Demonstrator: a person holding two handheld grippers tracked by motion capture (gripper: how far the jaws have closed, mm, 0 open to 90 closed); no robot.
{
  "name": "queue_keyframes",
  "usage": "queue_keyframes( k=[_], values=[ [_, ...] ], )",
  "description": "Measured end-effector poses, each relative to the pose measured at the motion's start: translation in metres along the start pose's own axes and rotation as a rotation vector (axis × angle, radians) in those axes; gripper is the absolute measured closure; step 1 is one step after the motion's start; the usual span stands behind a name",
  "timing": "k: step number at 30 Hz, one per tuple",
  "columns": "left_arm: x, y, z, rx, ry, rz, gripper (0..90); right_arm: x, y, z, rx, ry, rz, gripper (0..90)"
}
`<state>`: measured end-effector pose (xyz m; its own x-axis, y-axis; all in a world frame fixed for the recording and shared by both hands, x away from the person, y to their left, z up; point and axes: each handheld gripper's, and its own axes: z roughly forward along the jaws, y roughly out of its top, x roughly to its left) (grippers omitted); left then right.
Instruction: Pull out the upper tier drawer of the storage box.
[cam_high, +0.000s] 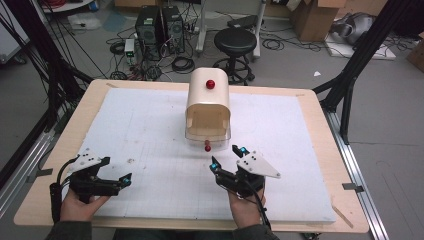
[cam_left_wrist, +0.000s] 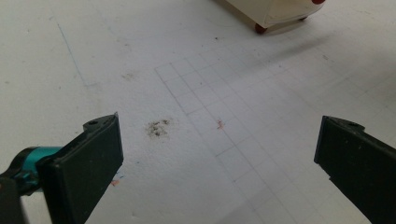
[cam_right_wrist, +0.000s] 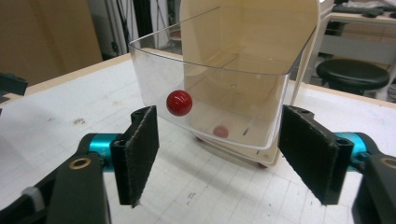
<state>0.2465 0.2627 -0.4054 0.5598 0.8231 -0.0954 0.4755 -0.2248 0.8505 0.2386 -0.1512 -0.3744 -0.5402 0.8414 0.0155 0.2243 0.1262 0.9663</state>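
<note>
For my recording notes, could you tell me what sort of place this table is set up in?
Most likely a lab or workshop: computer towers with loose cables on the floor, a black stool, cardboard boxes, and black frame struts beside the table.

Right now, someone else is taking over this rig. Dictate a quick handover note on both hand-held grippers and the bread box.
Left hand-held gripper: open, nothing between its jaws, near the table's left front.
Right hand-held gripper: open, nothing held, just in front of the bread box.
Bread box: mid-table, its clear front flap hangs open toward the right gripper; the flap's red knob sits beyond the jaws, untouched.
Done: flap appears opened.
Left: unclear from here; the inside looks empty.
</note>
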Motion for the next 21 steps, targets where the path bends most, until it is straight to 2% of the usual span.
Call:
queue_keyframes(
  k=[3,7,21],
  values=[
    [0.000,0.000,0.000,0.000,-0.001,0.000,1.7,-0.007,0.001,0.000,0.015,0.022,0.011,21.0],
    [0.000,-0.001,0.000,0.001,-0.005,-0.004,1.7,-0.012,0.002,0.000,0.025,0.028,0.016,18.7],
    [-0.001,-0.001,0.000,-0.003,-0.011,-0.006,1.7,-0.041,0.002,-0.002,0.085,0.097,0.043,11.2]
  ],
)
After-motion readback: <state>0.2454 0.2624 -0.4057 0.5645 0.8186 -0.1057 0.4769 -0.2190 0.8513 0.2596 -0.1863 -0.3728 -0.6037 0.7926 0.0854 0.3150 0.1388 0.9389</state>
